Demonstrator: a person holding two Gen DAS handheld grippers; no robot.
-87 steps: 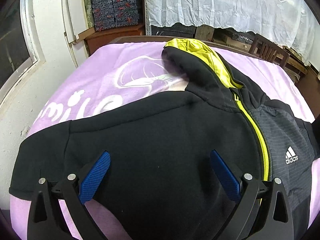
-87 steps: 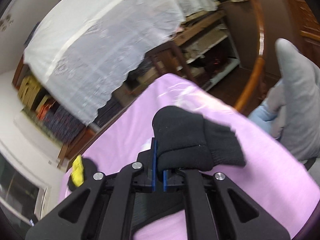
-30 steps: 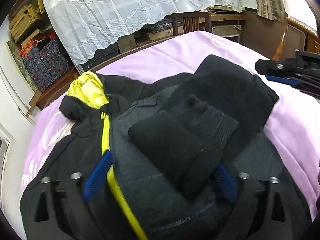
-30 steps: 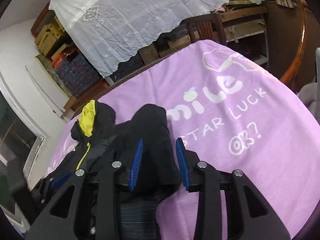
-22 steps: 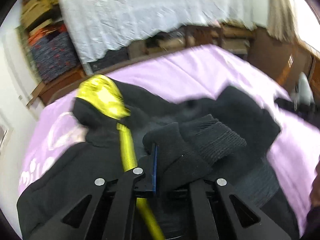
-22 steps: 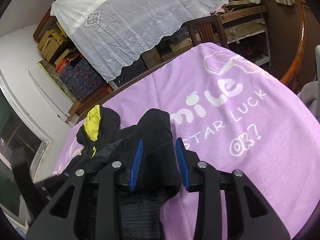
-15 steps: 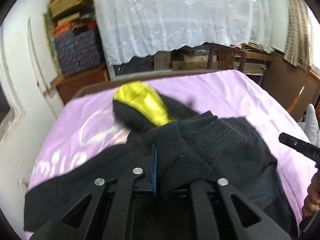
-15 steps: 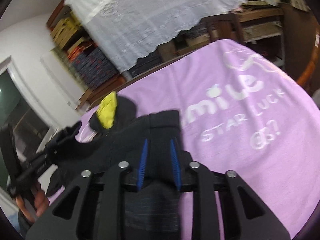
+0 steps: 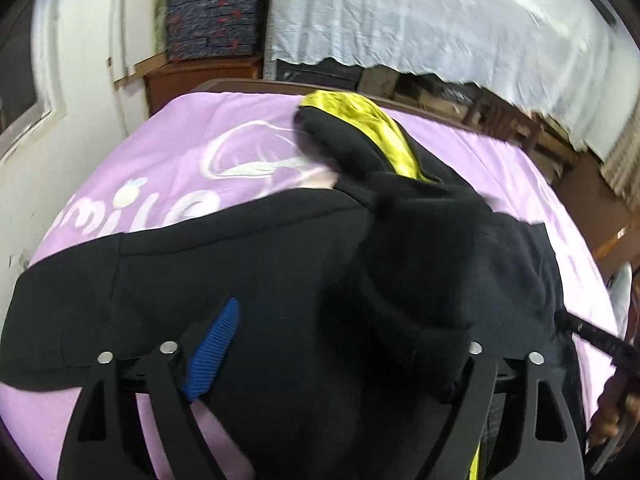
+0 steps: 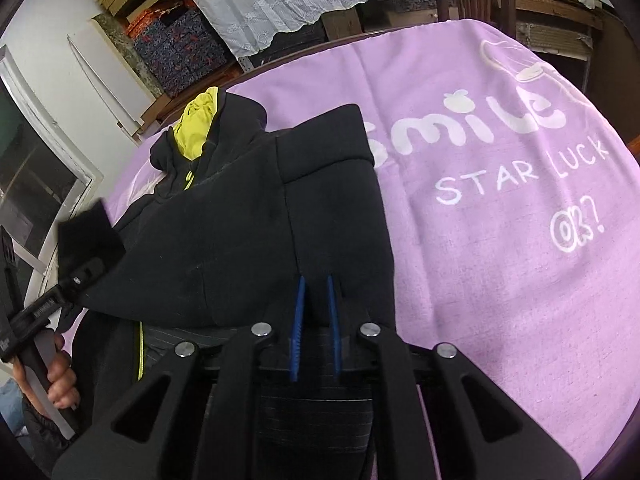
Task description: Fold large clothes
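- A black jacket (image 10: pixel 240 208) lies spread on the purple-clothed worktop (image 10: pixel 500 264). Its yellow-lined hood (image 10: pixel 200 120) points to the far edge, so the body faces the person for folding.
- The right gripper (image 10: pixel 315 320) works near the hem, well below the hood. Its jaws are nearly closed, pinching a ridge of black fabric between the blue pads (image 10: pixel 298 320). That grip looks meant to pin the side already turned over the jacket's front.
- The left gripper (image 9: pixel 344 332) hangs over the jacket's other half, also below the hood. Its jaws are spread wide and clamp nothing.
- A sleeve (image 9: pixel 420 280) lies bunched across the body below the hood, its end draped over the left gripper's right-hand finger. It appears to have been laid inward to narrow the garment. The blur leaves unclear whether it rests fully on the jacket.
- The fold seems partly done, with the left side of the jacket flat and unfolded.
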